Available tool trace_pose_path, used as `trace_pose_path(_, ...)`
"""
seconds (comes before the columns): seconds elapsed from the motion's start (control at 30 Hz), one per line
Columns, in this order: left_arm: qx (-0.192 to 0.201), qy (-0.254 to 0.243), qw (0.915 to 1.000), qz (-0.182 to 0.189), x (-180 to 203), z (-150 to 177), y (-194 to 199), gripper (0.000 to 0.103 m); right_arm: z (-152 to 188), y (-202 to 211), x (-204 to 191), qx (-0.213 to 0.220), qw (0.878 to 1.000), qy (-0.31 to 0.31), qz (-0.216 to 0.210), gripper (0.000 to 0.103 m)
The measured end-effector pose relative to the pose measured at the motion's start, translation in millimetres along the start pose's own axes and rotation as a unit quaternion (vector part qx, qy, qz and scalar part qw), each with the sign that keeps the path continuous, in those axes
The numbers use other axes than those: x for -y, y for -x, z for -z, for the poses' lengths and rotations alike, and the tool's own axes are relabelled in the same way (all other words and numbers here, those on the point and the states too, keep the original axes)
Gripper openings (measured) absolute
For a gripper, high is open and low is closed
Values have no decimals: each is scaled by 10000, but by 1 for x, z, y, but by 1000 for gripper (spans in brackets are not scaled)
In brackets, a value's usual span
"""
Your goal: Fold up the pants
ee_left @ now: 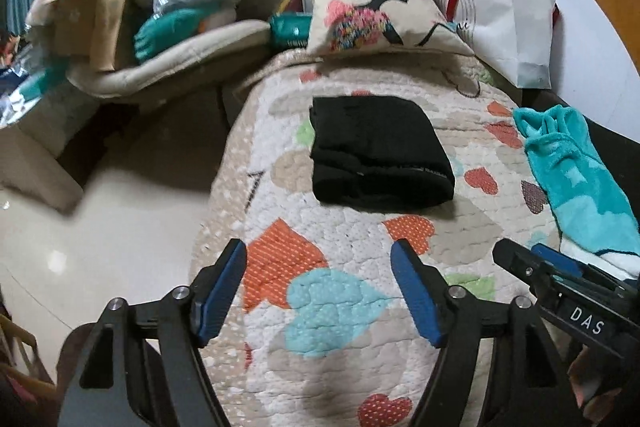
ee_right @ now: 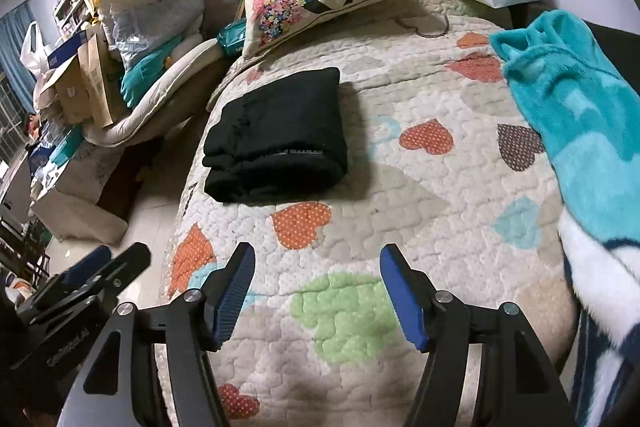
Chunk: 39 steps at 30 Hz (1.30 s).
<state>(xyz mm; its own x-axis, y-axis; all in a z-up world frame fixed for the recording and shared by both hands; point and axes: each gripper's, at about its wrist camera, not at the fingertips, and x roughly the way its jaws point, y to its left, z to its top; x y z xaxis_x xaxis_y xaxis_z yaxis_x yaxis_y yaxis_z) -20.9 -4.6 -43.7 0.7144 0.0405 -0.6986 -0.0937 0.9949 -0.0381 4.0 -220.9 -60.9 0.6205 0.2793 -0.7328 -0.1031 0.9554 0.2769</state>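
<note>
Though they already lie folded into a thick black bundle, the pants (ee_left: 380, 151) look as if they would slump the moment anyone lifted them carelessly: soft knit cloth, light, not slippery, nothing to break. They sit on the quilt (ee_left: 352, 307) toward its left edge, well short of the pillow (ee_left: 372, 13) at the far end. The rounded fold faces the near side, with a thin pale strip of lettering along it (too small to read). I judge the best hold is at that doubled fold or under the two near corners, pinching through all the layers at once, since a grip on the top layer alone would peel the stack open.

Near me, the left gripper (ee_left: 320, 291) hangs over the quilt's orange and blue hearts, jaws spread wide with nothing between them. The right gripper (ee_right: 316, 293) is just beside it, jaws equally wide and empty, above a green patch. Both are well apart from the pants.

Off to the right, a teal fleece blanket (ee_right: 572, 107) is draped over the bed's edge, and boxes and bags crowd the floor to the left.
</note>
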Motion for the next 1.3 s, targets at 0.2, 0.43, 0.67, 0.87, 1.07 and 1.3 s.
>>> trace_pose_path(0.2, 148, 76, 9998, -104, -3, 2, 8, 80, 6, 4, -5, 63, 9998, 147, 68, 70)
trace_pose_path(0.43, 157, 53, 9997, -168, -3, 4, 6, 81, 9, 0, -12, 85, 9995, 289, 106, 71)
trace_pose_path(0.67, 8, 70, 9999, -81, -4, 7, -4, 81, 11, -7, -14, 2, 9994, 324, 123, 72)
trace_pose_path(0.87, -35, 93, 9999, -28, -4, 10, -8, 81, 13, -11, -15, -63, 9993, 339, 166, 72)
trace_pose_path(1.07, 20, 131, 9999, 20, -5, 9, -7, 81, 13, -13, -16, -78, 9991, 364, 191, 73)
trace_pose_path(1.3, 81, 117, 9999, 53, -4, 9, -3, 82, 14, -14, -16, -90, 9990, 391, 206, 73)
